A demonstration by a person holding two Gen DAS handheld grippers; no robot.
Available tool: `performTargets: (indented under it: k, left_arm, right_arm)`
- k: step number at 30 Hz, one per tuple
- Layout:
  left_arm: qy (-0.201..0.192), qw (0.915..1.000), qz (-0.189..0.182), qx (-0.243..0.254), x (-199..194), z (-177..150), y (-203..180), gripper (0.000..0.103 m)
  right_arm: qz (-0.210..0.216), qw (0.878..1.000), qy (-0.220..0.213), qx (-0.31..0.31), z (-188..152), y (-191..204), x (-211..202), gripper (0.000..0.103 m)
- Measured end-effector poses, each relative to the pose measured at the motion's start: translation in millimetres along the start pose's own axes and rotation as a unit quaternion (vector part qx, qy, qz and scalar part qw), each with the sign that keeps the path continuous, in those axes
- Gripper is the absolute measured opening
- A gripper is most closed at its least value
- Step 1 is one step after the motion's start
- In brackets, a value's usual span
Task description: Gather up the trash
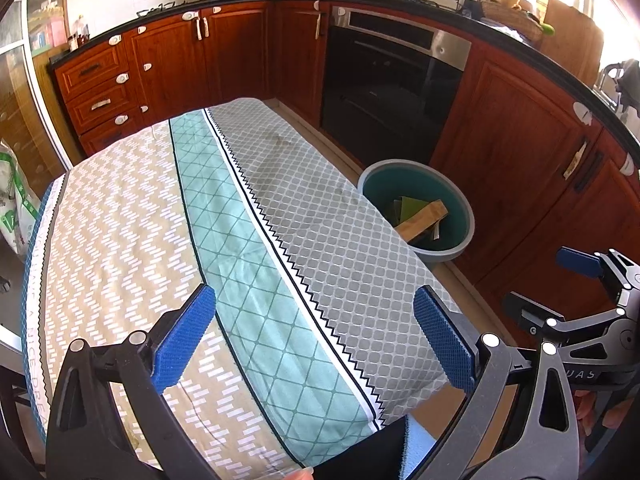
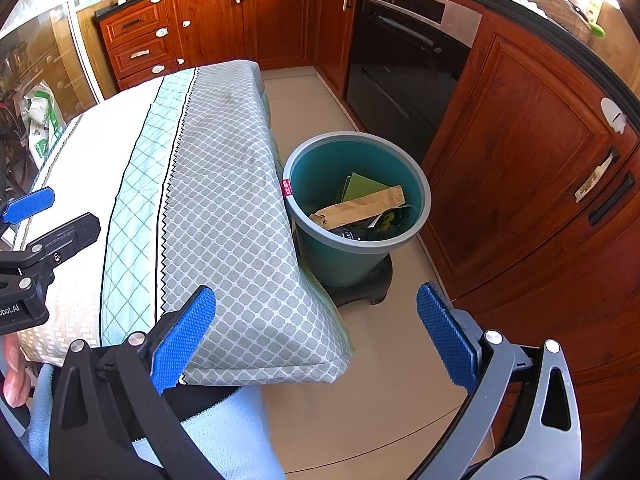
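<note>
Right of the cloth-covered desk (image 2: pixel 224 208), on the floor beside the oven (image 2: pixel 396 72), stands the teal bin (image 2: pixel 356 200) holding a brown paper wrapper (image 2: pixel 362 210) (plus green and dark packets). Left tongs (image 1: pixel 316 344) and right tongs (image 2: pixel 316 336) both gape, gripping nothing.

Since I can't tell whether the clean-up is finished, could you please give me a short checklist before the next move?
1. Left tool open and holding nothing: ok.
2. Right tool open and holding nothing: ok.
3. Bin upright on the floor beside the table: ok.
4. Trash inside the bin, brown paper bag on top: ok.
5. Tablecloth free of trash where visible: ok.
6. Floor on the table's far side: cannot tell, hidden.
</note>
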State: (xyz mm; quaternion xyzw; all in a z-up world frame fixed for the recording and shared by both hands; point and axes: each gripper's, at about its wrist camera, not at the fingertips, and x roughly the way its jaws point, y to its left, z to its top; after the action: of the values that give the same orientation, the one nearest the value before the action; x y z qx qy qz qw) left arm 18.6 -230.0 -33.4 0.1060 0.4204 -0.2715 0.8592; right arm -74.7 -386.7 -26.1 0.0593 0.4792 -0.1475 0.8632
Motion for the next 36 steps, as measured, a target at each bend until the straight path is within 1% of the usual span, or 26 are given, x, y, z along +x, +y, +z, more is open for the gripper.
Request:
performTargets:
  k: [11,23,30,33,36]
  left_arm:
    - [-0.002,1.0,0.005,0.0,0.9,-0.4,-2.1,0.099]
    - [0.0,0.9998,0.015,-0.014,3.7,-1.7,0.3,0.099]
    - [-0.001,0.9998,0.018,-0.009,3.3,-2.2,-3.0,0.099]
    - [0.001,0.9999,0.012,-0.007,3.4,-2.1,-4.2,0.099]
    - [0.0,0.9999,0.014,-0.002,3.0,-2.7,-6.8,0.099]
  right_arm:
    - [0.0,1.0,0.002,0.0,-0.5,0.1,1.6,0.097]
    - [-0.001,1.0,0.005,0.003,-4.7,-0.4,5.0,0.097]
    - [-0.001,1.0,0.007,0.004,-4.6,-1.1,5.6,0.097]
    - [-0.002,1.0,0.006,0.004,-5.2,-1.6,5.3,0.097]
    - [-0.002,1.0,0.006,0.004,-4.8,-1.6,5.6,0.097]
